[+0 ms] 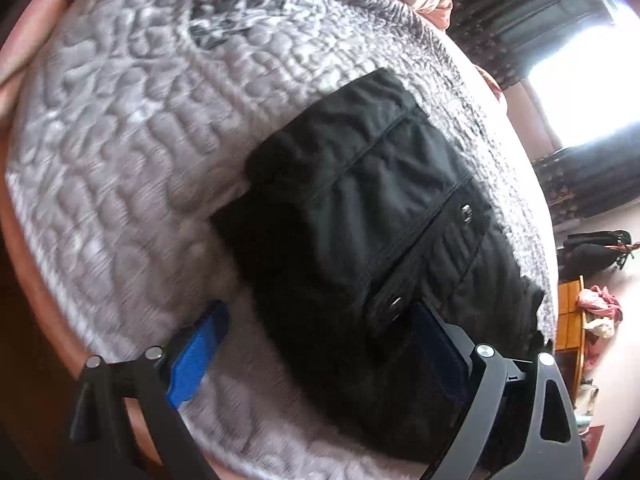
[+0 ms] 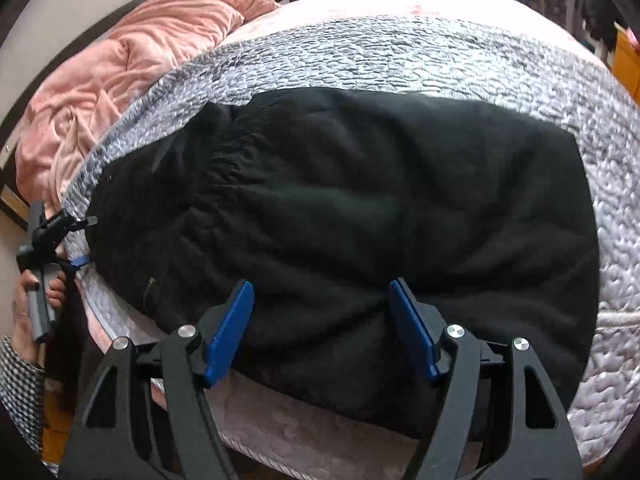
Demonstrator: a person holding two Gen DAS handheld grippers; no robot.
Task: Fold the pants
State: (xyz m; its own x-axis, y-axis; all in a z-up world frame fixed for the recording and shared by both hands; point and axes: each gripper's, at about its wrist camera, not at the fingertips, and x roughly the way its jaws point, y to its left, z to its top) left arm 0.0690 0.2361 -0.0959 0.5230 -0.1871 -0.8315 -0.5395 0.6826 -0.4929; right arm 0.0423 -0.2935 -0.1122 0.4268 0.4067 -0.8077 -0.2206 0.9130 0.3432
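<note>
Bed cover: a grey quilted spread [image 2: 400, 56] lay over the bed.
Bedding: a rumpled pink comforter [image 2: 132, 60] sat at the far side.
Window: bright daylight [image 1: 592, 84] came between dark patterned curtains [image 1: 520, 16].
Furniture: an orange wooden piece [image 1: 570, 316] stood nearby.

So the pants [image 2: 360, 216] lie folded on the quilt [image 2: 440, 60], which is spread over the bed [image 2: 400, 0]. In the right wrist view they sit near the front edge of the bed, with quilt showing behind them and to the right. A blanket [image 2: 132, 52] is bunched up behind and to the left, past the quilt. The right tool [image 2: 320, 320] hangs over the near edge of the pants, fingers wide apart. The left tool [image 2: 76, 240] is at the pants' left end, off the bed's left side. In the left wrist view, the left tool [image 1: 316, 344] straddles the pants' [image 1: 360, 216] near end, a chair [image 1: 576, 320] off to the right.
</note>
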